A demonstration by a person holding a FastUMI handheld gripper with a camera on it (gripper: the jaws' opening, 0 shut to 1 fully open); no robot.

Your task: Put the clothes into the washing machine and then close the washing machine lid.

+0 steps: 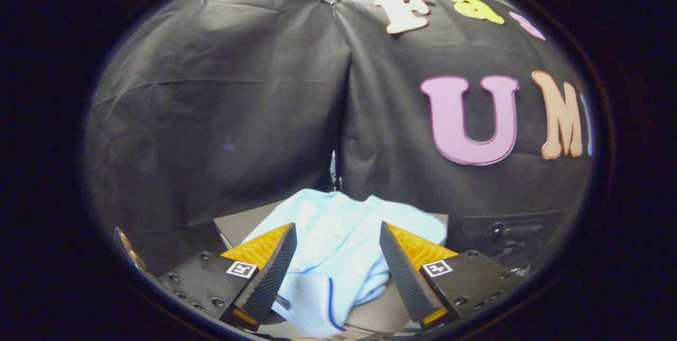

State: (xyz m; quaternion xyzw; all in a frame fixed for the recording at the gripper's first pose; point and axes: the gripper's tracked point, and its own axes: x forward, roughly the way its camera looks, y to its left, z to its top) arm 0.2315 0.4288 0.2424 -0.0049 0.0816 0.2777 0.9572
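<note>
Hovering over the clothes with the gripper, jaws spread wide and pinching nothing. Both fingers are showing dark ribbed pads on the inner faces and orange backing behind, and each black finger mount is carrying a small square marker. The clothes, a light blue garment with a thin darker blue trim line, are lying bunched on a grey surface, filling the gap between the fingers and running on just ahead of them toward the surface's far edge. Whether the fingertips are touching the fabric or sitting just above it, I can't tell. A black box with a dark handle-like fitting is sitting beside the garment, beyond the right finger, against the black cloth wall.
</note>
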